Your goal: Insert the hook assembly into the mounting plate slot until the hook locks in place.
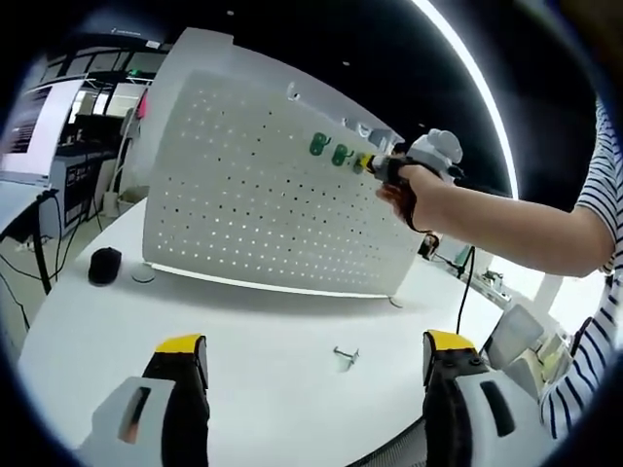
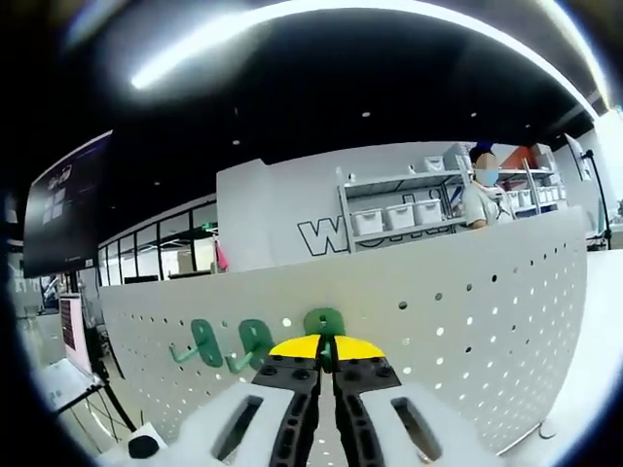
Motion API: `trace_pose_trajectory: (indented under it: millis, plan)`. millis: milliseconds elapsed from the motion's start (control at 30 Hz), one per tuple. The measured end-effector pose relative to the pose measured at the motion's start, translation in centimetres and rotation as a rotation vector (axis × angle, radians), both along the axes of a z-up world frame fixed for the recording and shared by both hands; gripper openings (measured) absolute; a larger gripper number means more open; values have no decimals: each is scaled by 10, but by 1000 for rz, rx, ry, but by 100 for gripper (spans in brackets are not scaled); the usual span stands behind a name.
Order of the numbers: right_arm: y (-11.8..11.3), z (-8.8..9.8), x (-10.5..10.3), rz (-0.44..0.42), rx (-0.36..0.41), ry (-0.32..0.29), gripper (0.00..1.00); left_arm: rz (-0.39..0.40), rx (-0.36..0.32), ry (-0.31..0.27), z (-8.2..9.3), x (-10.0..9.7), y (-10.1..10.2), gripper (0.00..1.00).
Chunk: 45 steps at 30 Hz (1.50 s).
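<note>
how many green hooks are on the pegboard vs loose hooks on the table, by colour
green hooks on the pegboard: 3, at and, the last at the tips of the right gripper
metal hook lying loose on the table: 1
total: 4

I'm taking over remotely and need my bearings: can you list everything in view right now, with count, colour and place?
pegboard: one, white, perforated, standing upright on the table.
green hooks: three; two hang on the board, the third sits at the board between the right gripper's fingers.
metal hook: one, grey, lying loose on the table in front of the board.
black object: one, on the table left of the board.
table: one, white.
shelving with white bins: one unit, behind the board.
left gripper: fingers yellow-tipped, wide apart, holding nothing.
right gripper: yellow-tipped, closed on the third hook.
person's hand: holding the right gripper at the board.
</note>
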State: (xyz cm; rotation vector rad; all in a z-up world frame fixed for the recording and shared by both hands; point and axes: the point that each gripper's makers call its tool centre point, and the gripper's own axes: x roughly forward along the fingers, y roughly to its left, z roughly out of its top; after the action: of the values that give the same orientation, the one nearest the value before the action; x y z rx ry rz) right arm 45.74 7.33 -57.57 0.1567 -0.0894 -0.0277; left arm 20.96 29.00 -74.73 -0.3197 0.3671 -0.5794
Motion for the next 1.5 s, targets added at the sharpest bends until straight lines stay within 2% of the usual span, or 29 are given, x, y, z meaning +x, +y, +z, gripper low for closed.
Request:
trace_pose_trajectory:
  millis: [333,467,633,700,800,933,1100,1200,1267,1500]
  plan:
    - [1,-4,1,-49,-27,54,1,1,17,5,-2,0,0,94]
    - [2,-4,0,-70,-121,75,1,-1,18,5,-3,0,0,94]
    - [1,-4,0,-54,-131,94,2,-2,24,4,-3,0,0,93]
    - [0,-2,-2,-43,-118,91,6,-3,24,5,-3,0,0,93]
    - [-5,9,-6,-65,-89,64,22,-15,39,1,-4,-1,-2,94]
    - [-4,24,-10,-29,-65,30,23,-47,74,-3,-7,-5,-8,95]
    - [-7,33,-16,3,-54,19,27,-44,67,4,-7,-5,-6,95]
    - [-6,25,-24,41,-32,55,27,-45,68,9,-8,-5,-6,95]
    - [-4,16,-30,66,-105,88,27,-52,64,6,-7,-6,-8,95]
    - [-15,-20,-54,87,-103,170,27,-55,59,7,-7,-6,-9,96]
